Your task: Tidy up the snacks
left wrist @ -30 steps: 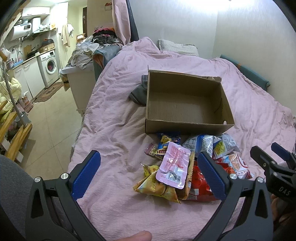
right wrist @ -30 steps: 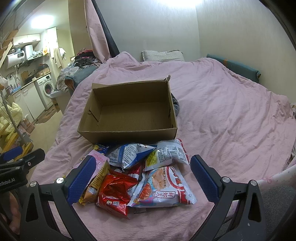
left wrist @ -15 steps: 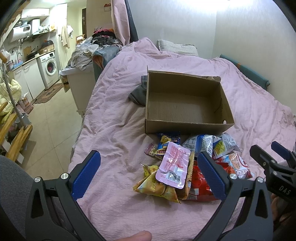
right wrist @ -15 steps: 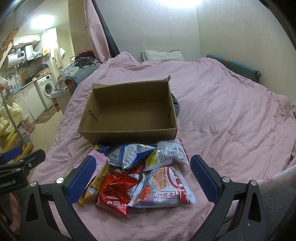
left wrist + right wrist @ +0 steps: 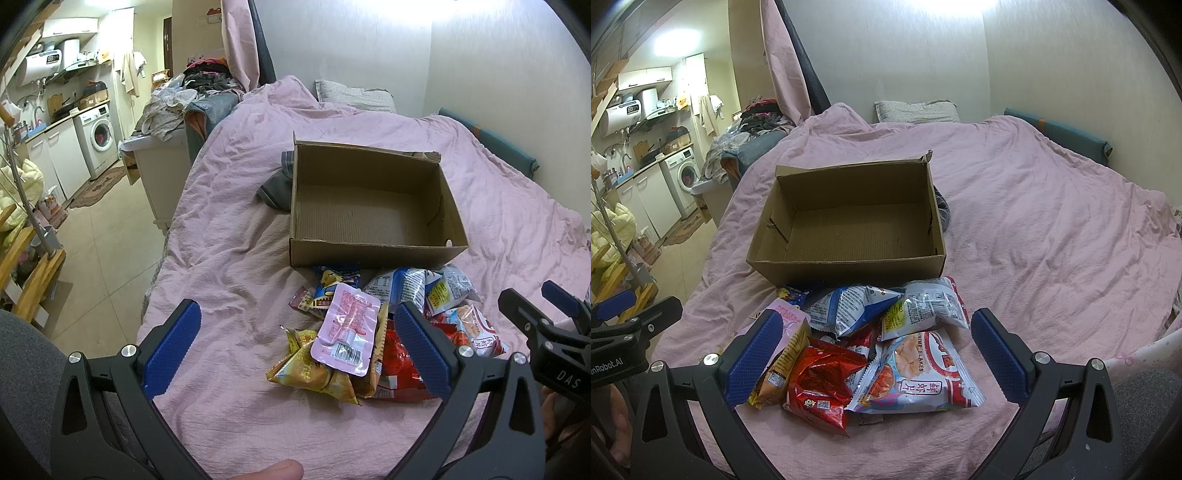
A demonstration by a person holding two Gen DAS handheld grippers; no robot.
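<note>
An open, empty cardboard box [image 5: 369, 206] [image 5: 849, 221] sits on the pink bedspread. A pile of snack bags lies just in front of it: a pink packet [image 5: 345, 334] on a yellow bag [image 5: 310, 373], a red bag [image 5: 823, 384], a shrimp flakes bag [image 5: 916, 373], a blue-white bag [image 5: 849, 310] and a silver bag [image 5: 927, 304]. My left gripper [image 5: 297, 350] is open and empty, hovering over the pile's left side. My right gripper [image 5: 875, 354] is open and empty, with the pile between its fingers but below them.
A grey garment [image 5: 275, 188] lies against the box's far left side. A pillow [image 5: 916, 110] lies at the head of the bed. The bed's left edge drops to a tiled floor [image 5: 99, 229] with a washing machine [image 5: 98, 138] and a clothes-covered cabinet [image 5: 162, 162].
</note>
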